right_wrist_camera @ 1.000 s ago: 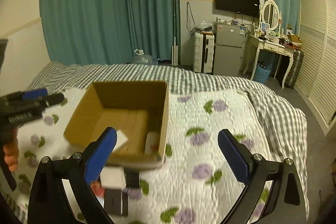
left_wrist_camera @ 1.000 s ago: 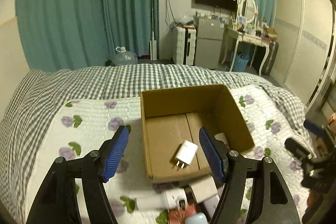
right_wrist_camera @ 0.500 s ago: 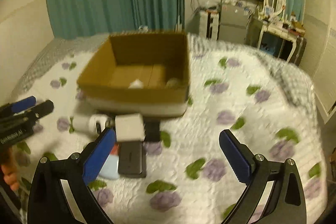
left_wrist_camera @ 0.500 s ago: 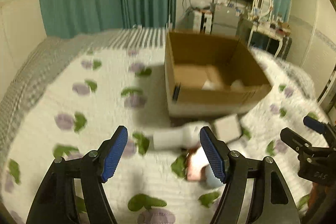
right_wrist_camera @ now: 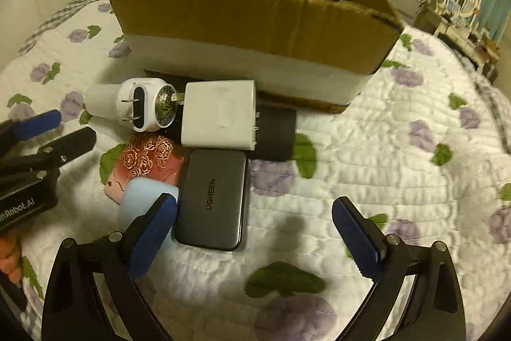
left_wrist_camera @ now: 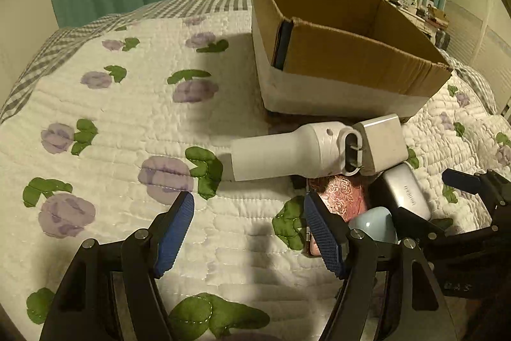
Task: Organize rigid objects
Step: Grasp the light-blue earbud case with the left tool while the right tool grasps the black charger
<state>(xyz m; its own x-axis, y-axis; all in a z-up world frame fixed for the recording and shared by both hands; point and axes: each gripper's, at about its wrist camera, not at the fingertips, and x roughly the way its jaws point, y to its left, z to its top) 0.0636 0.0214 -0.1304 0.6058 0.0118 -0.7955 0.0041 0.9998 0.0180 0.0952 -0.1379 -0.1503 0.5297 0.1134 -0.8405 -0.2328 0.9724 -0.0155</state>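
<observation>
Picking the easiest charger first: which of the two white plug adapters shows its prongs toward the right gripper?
The round-bodied white plug adapter, left of the square white charger block; its two prongs and dark oval face point toward the camera.

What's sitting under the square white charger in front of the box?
The square white charger rests partly on a flat black item and overlaps the grey UGREEN power bank's far edge. Whatever lies directly beneath its middle is covered.

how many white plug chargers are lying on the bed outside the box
2: a round white charger at the pile's left, and a square white charger beside it, against the cardboard box. The box's inside is hidden.
</observation>
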